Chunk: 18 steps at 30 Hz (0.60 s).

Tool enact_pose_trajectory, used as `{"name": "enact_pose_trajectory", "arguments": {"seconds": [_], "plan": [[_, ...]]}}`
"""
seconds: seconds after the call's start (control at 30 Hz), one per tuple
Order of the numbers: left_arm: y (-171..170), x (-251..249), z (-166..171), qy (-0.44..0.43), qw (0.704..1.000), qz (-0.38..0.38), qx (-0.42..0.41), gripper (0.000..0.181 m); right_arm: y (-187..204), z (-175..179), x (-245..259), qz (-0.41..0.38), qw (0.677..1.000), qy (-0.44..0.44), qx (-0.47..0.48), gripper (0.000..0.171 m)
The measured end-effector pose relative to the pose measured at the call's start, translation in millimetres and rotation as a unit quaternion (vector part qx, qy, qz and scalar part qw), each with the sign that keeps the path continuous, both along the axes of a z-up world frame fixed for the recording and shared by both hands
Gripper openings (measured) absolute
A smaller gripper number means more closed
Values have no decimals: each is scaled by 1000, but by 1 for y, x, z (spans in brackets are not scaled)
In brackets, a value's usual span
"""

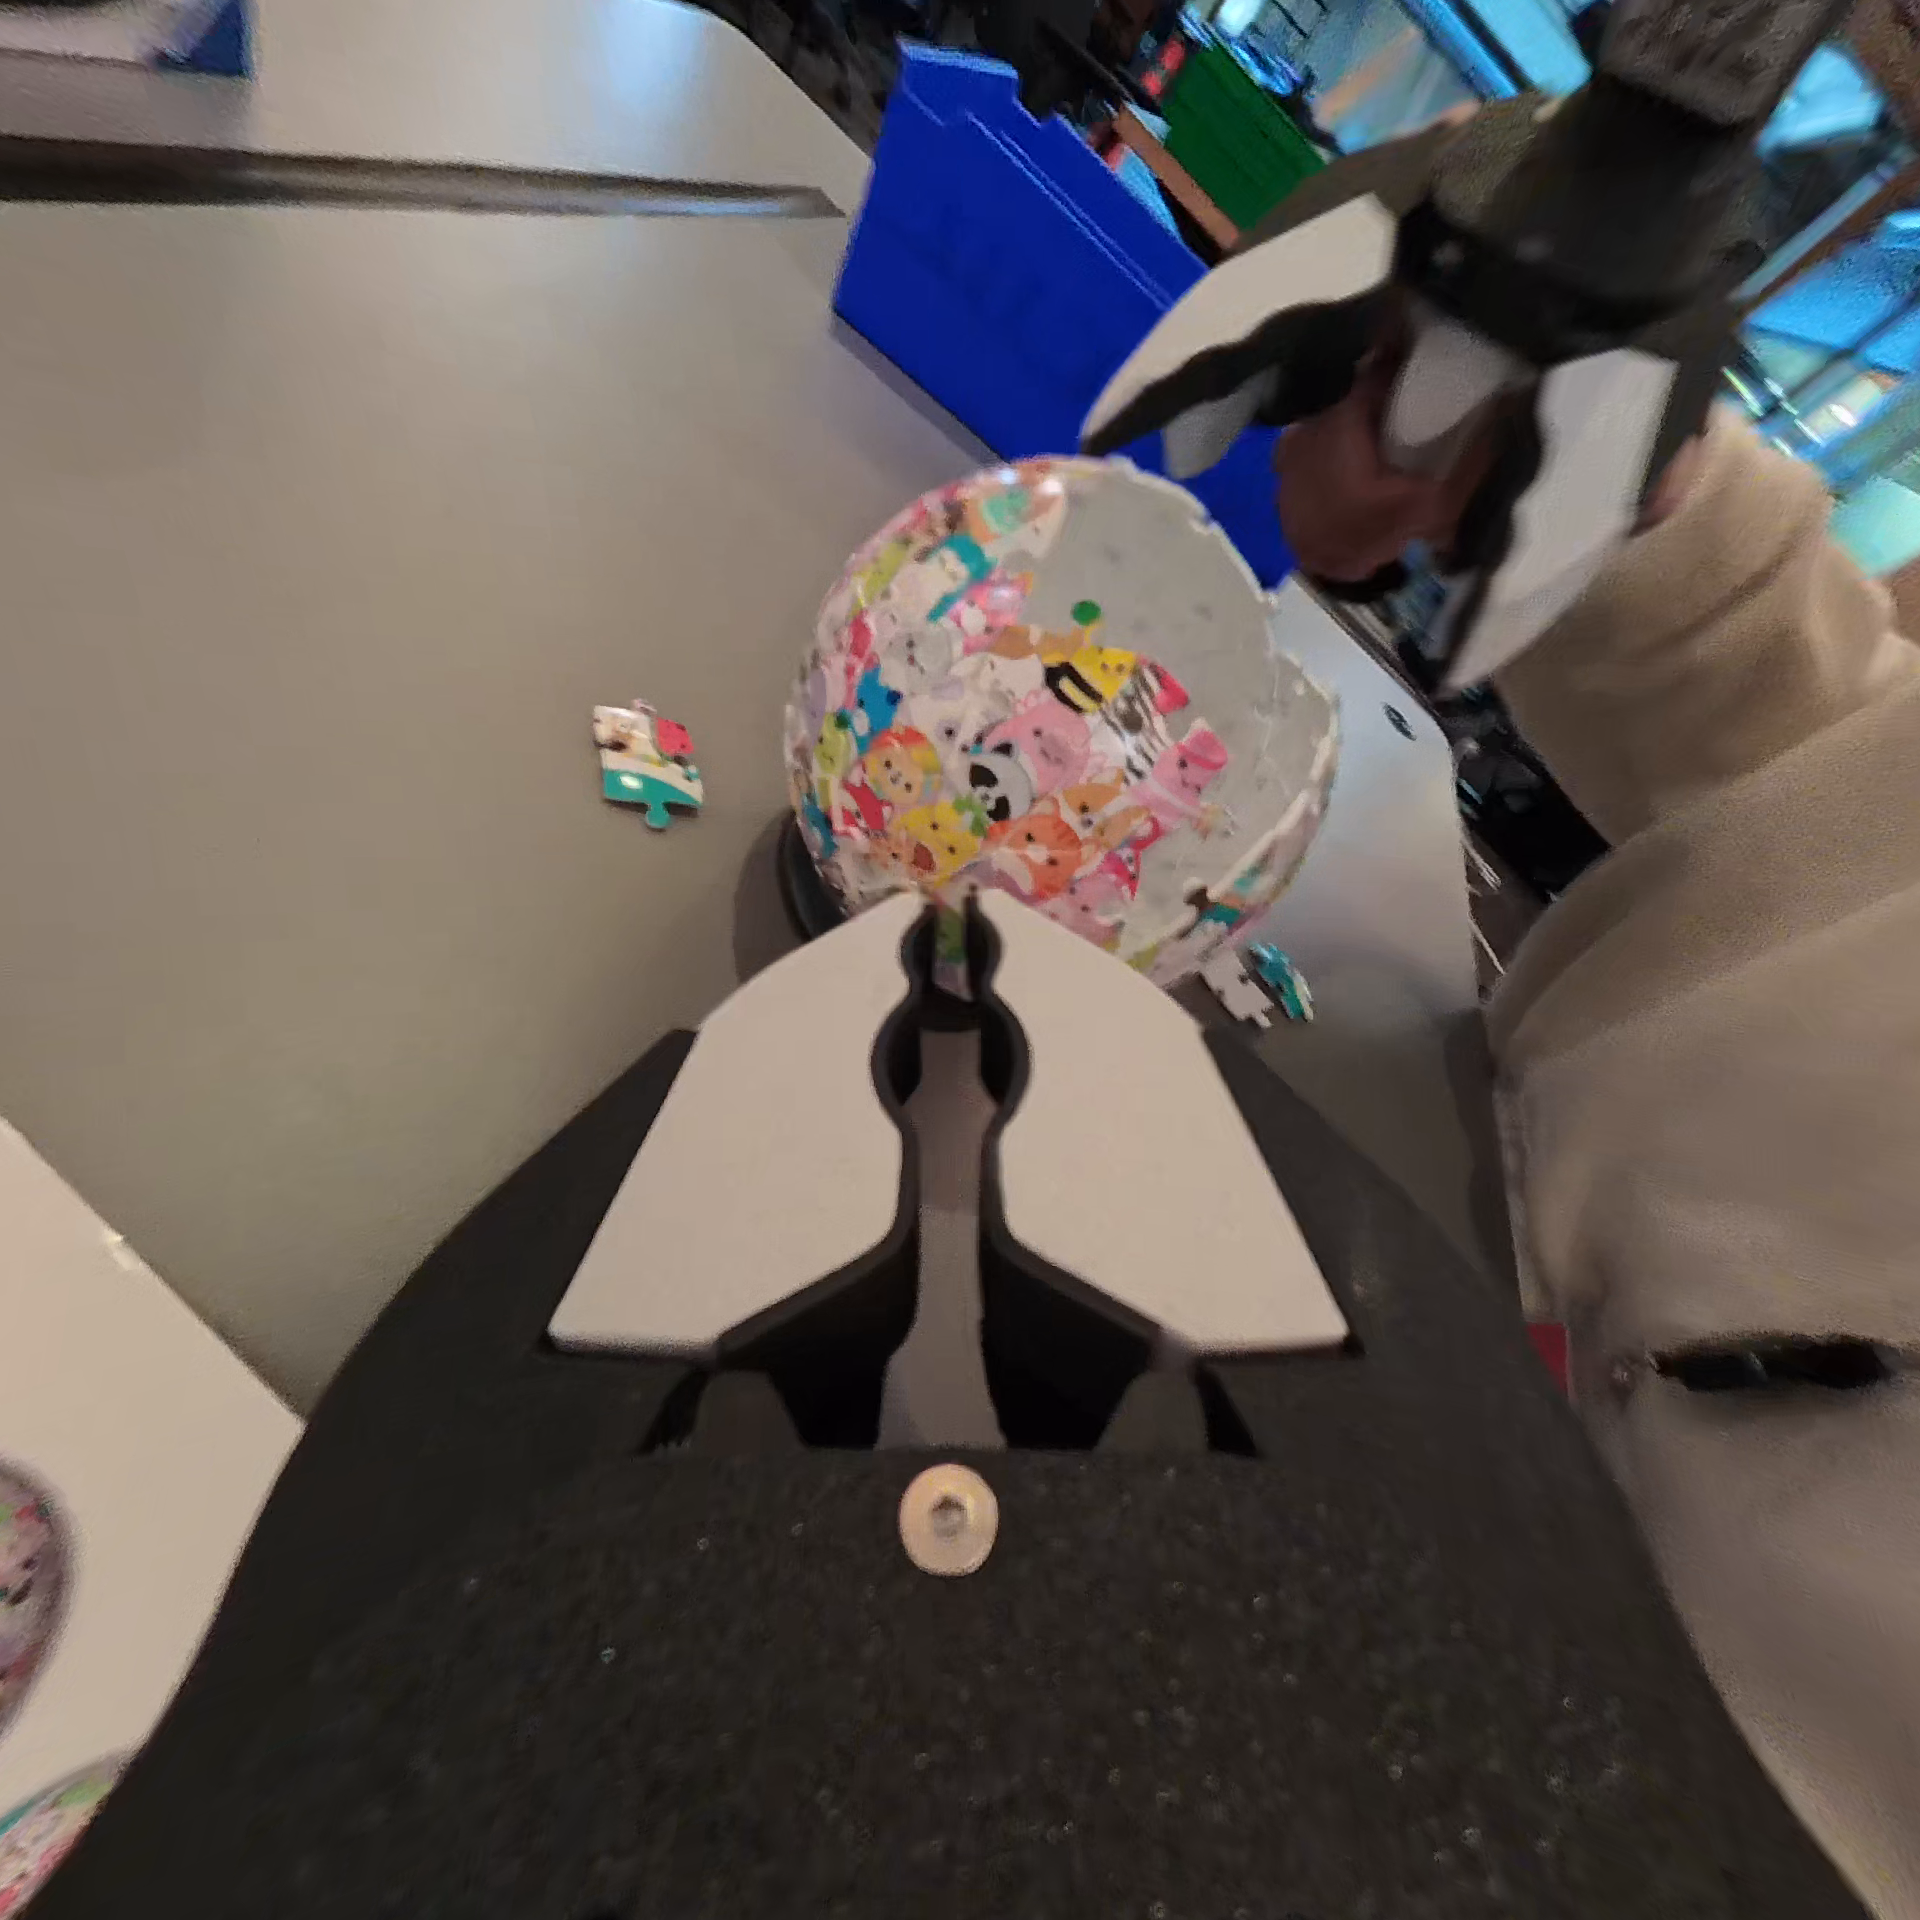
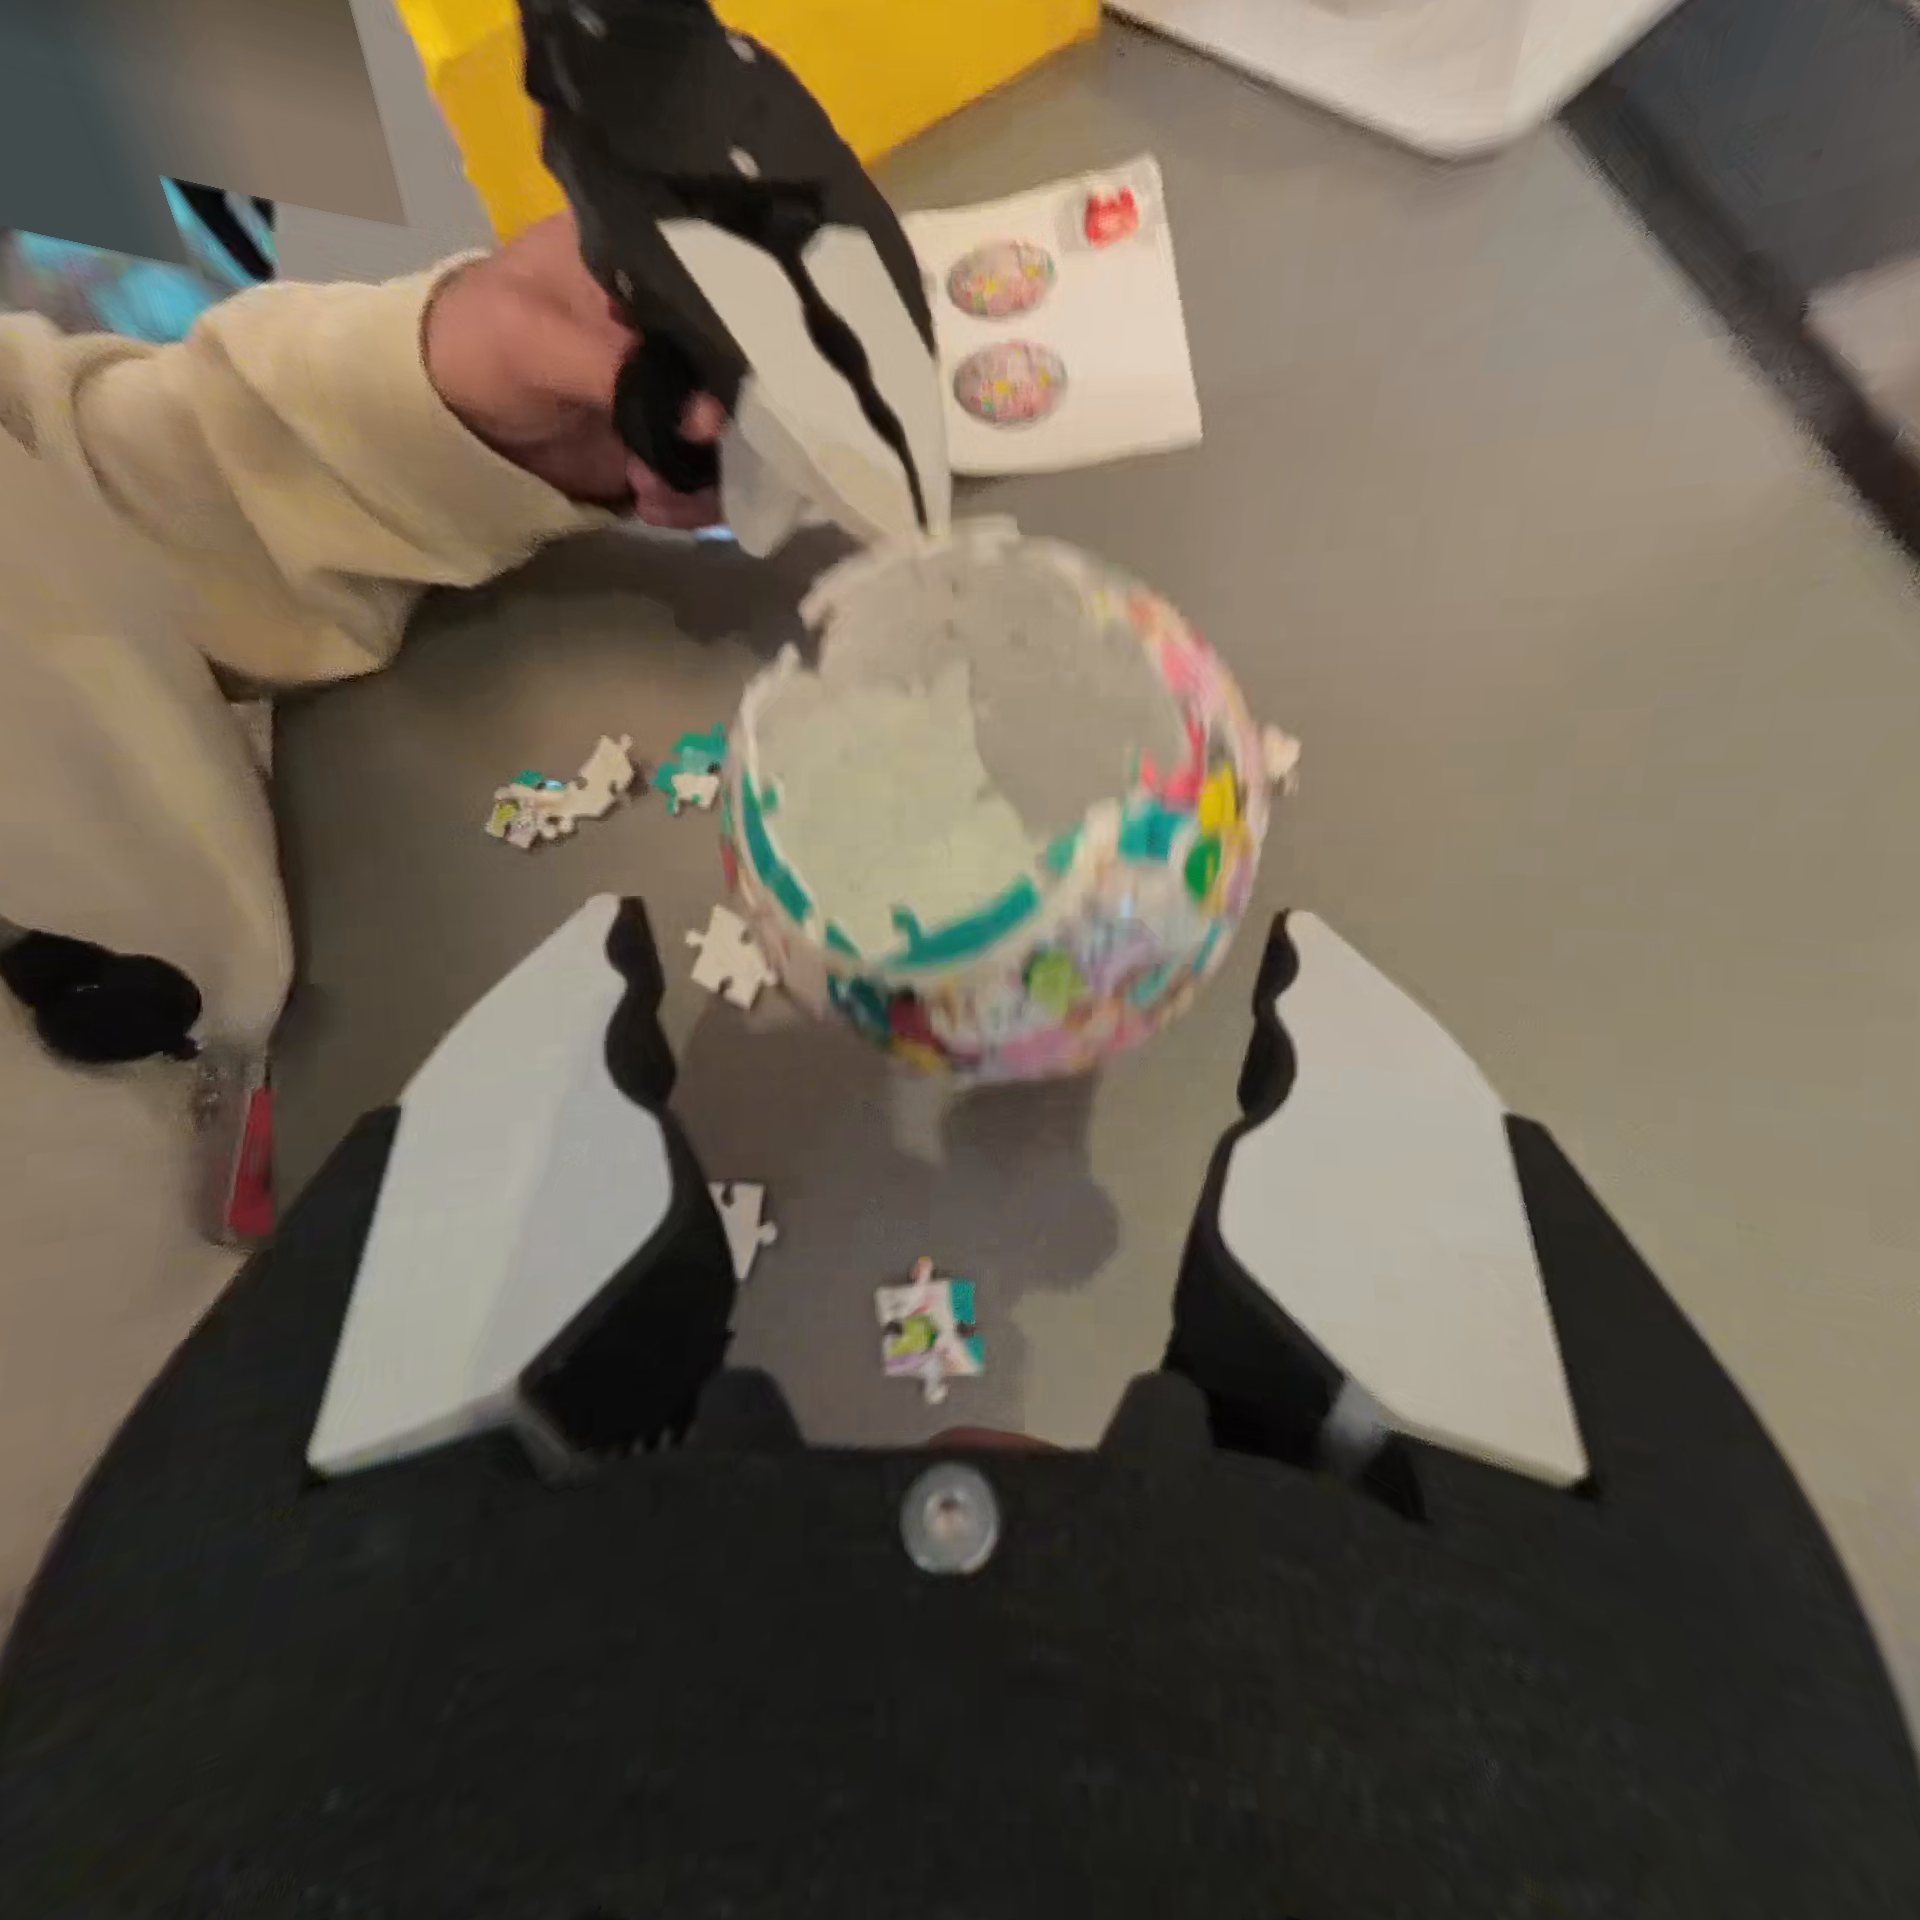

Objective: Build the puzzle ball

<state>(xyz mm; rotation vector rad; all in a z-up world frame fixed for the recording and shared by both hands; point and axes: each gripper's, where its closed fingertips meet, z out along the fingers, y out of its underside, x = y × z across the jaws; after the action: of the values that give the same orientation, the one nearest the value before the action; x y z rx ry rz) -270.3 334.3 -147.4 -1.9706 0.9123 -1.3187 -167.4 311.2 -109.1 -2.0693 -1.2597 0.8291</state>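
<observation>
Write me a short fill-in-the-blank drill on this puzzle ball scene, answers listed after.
1. The left gripper has its fingers ____ on a puzzle piece at the puzzle ball.
2. The right gripper has its fingers ____.
3. The bin behind the ball is ____.
4. Loose pieces lie on the ____ table.

Answers: shut; open; blue; grey

Work surface: grey tabletop (image 1: 364, 540), matte, even soft light, faint shadows. Dark seam (image 1: 416, 187) crosses its far left part. Blue bin (image 1: 997, 270) at the far edge; green bin (image 1: 1236, 125) beyond it. Bright glazing (image 1: 1839, 312) far right. From the opposite side: yellow box (image 2: 935, 62) at far edge, white sheet (image 2: 1081, 343) beside it.
</observation>
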Motion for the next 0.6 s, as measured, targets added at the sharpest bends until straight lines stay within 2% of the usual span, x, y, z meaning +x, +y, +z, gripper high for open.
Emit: {"name": "enact_pose_trajectory", "arguments": {"seconds": [0.03, 0.07, 0.1, 0.17, 0.2, 0.23, 0.33, 0.6], "plan": [[-6, -1, -3, 7, 1000, -25, -10, 13, -2, -14, 11, -36, 999, -1, -10, 113], [-13, -4, -7, 17, 998, -56, -18, 22, -6, -30, 20, -68, 998, -6, -13, 127], [-22, -6, -8, 17, 996, -89, -21, 36, -16, -46, 23, -77, 997, -12, -30, 132], [-27, -6, -11, 11, 993, -116, -24, 61, -30, -67, 16, -85, 994, -6, -70, 131], [-26, -3, -11, 8, 993, -117, -28, 81, -35, -69, 4, -75, 993, 18, -86, 130], [-28, 1, -9, 2, 992, -126, -29, 90, -37, -69, -7, -65, 992, 43, -94, 129], [-40, 12, -9, 11, 988, -152, -20, 87, -35, -66, -24, -45, 991, 70, -101, 137], [-51, 22, -25, 36, 989, -139, -32, 84, -12, -52, -23, -18, 994, 76, -73, 137]]}}
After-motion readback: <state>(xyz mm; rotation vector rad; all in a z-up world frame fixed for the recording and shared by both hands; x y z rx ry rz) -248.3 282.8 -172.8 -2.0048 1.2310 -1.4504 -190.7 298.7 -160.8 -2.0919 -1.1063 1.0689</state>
